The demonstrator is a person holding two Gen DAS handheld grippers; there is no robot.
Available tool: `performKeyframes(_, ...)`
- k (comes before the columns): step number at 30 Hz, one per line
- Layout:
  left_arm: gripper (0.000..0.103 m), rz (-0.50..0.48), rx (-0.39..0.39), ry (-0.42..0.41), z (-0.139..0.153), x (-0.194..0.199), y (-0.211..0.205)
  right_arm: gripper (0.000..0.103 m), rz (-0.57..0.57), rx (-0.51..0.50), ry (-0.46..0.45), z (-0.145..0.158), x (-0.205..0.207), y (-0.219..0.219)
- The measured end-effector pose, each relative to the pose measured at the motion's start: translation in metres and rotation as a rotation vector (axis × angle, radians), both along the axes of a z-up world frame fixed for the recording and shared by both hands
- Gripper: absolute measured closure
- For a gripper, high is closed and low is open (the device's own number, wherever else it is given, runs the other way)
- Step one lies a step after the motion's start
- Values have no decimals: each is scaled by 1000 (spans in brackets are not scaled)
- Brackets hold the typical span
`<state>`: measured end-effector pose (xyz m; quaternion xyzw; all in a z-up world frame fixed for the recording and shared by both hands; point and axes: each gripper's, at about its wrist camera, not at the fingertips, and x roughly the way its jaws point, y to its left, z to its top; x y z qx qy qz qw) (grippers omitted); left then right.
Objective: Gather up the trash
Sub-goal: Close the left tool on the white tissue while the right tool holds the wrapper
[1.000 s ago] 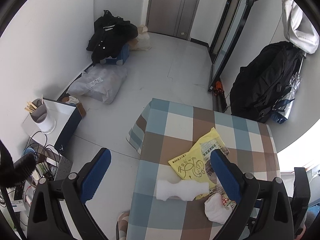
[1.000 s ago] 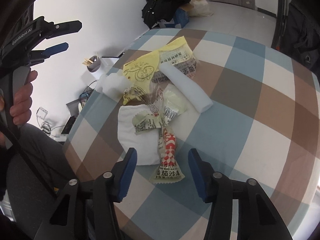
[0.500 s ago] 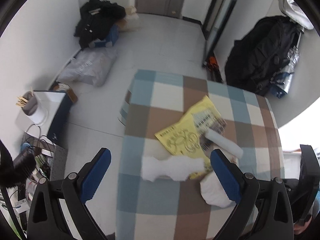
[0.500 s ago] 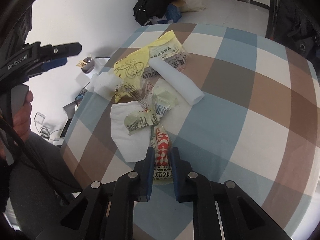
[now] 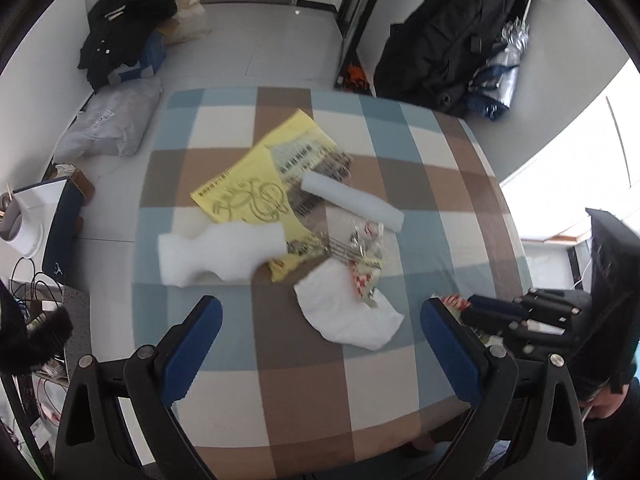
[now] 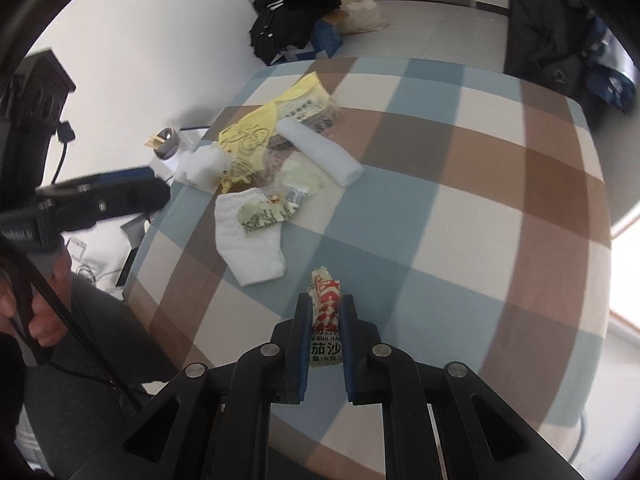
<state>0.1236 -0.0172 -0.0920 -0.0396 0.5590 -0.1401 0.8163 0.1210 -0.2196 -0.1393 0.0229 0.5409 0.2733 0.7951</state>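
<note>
My right gripper (image 6: 325,304) is shut on a red-and-white sauce packet (image 6: 326,300) and holds it above the checked tablecloth (image 6: 440,208), pulled back from the trash pile. The pile holds a yellow wrapper (image 5: 248,196), a white foam roll (image 5: 352,204), a white foam piece (image 5: 220,252), a white napkin (image 5: 344,312) and clear crumpled wrappers (image 5: 360,252). My left gripper (image 5: 320,320) is open and empty, hovering over the table's near side just short of the napkin. The right gripper shows in the left wrist view (image 5: 472,306).
A black jacket on a blue box (image 5: 124,36) and a grey parcel bag (image 5: 108,124) lie on the floor. A black bag (image 5: 444,36) stands at the far right wall. A low side table with a cup (image 5: 20,224) stands left of the table.
My right gripper closed on the sauce packet and drew it back from the pile. My left gripper moved over the table toward the trash.
</note>
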Motion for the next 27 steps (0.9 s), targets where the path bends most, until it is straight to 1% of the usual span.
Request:
performKeyframes(8,5,-55,83,35,-16,-5,-25,91,-158,34,3,4,1,-50)
performKeyframes(10,5,-73,123,38,-21,-4,-34,91,-188,52,4,6,2,-59)
performKeyframes(12,5,-87,163,59,-29,-4,-40,91,-216,68,1,8,2,-68)
performKeyframes(14,5,-96,189,77,-34,-2,-46,91,-232,85,-5,10,2,-72)
performKeyframes(16,5,-86,192,82,-37,0,-48,91,-245,93,-13,12,2,-76)
performKeyframes(19,5,-81,254,82,-42,1,-51,91,-252,102,-15,13,2,-79)
performKeyframes(22,5,-89,290,89,-49,2,-53,91,-252,108,-15,14,0,-81)
performKeyframes(24,8,-93,287,73,-46,0,-50,91,-254,113,-18,14,-1,-83)
performKeyframes(26,19,-106,271,64,-44,0,-49,91,-255,118,-22,16,-2,-86)
performKeyframes(27,21,-110,266,61,-42,0,-49,91,-255,120,-24,16,-3,-86)
